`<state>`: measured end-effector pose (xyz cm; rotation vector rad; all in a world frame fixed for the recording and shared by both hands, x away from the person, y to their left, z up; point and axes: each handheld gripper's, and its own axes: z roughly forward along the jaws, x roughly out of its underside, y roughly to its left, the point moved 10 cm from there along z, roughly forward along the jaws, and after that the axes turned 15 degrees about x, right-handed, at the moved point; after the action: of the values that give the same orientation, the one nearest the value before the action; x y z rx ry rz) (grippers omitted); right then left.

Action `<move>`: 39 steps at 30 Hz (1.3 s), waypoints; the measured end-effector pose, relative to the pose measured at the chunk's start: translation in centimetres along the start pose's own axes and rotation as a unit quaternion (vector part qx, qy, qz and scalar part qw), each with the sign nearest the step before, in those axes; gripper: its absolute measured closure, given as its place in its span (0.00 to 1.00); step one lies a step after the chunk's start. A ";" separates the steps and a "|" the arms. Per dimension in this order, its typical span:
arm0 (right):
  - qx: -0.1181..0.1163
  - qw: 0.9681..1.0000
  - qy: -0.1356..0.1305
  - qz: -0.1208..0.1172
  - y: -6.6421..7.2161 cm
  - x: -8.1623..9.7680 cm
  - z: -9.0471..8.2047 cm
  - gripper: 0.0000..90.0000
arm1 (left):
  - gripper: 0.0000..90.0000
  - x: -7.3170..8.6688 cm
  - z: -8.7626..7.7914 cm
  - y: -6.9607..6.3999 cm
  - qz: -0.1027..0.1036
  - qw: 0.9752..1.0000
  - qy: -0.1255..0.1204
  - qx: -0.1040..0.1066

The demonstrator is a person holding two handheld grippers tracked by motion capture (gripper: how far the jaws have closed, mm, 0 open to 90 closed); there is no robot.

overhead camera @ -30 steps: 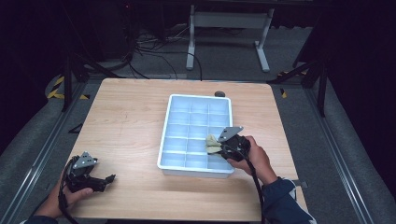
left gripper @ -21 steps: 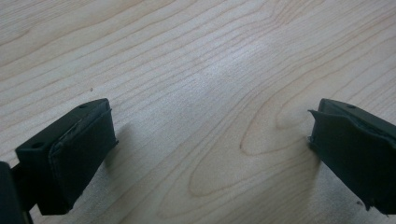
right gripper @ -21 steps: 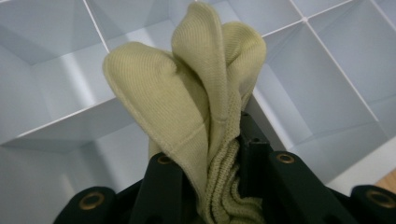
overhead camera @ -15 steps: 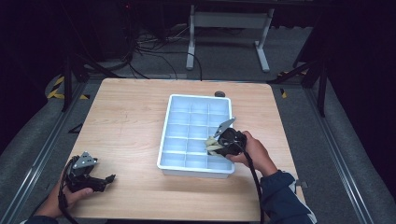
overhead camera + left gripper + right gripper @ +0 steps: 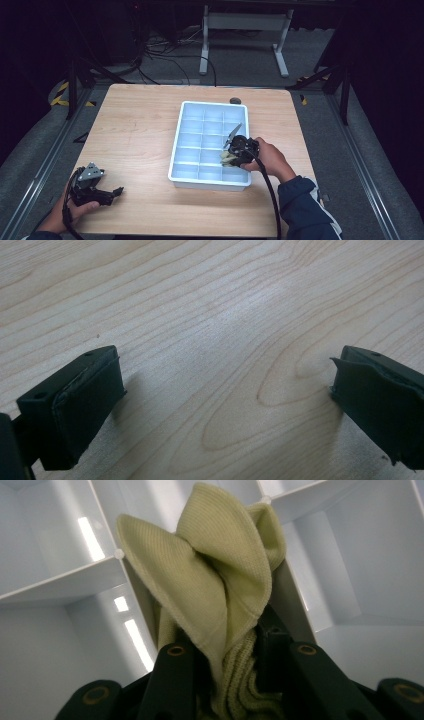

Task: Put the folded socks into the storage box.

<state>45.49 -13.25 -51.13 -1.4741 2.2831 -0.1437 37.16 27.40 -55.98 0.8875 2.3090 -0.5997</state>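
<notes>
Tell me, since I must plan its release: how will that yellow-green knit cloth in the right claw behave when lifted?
The knit cloth is probably floppy: it folds and bunches above the right claw. Likely light, since one pinch holds it. Its ribbed weave suggests grip, though it may drape over the white compartment tray's dividers.

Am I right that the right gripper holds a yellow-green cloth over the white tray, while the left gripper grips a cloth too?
Not quite. The left gripper holds nothing: the left gripper view shows its jaws wide apart over the bare table. The right gripper does hold the cloth over the tray.
</notes>
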 end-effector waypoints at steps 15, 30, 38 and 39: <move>-0.005 0.998 0.051 -0.024 0.0 0.1 0.5 0.82 | 0.00 0.0 0.0 0.0 0.000 1.000 -0.001 0.000; 0.005 0.997 0.069 -0.033 0.0 0.1 0.6 0.81 | 0.00 0.0 0.0 0.0 -0.001 1.000 -0.001 0.000; 0.009 0.996 0.077 -0.037 0.1 0.1 0.6 0.81 | 0.00 0.0 0.0 0.0 0.000 1.000 -0.002 -0.001; 0.009 0.996 0.078 -0.037 0.1 0.1 0.6 0.81 | 0.00 0.0 0.0 0.0 0.000 1.000 -0.001 0.000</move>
<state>45.64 -13.22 -51.73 -1.5898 2.3408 -0.3101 37.16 27.39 -55.98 0.8853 2.3074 -0.6002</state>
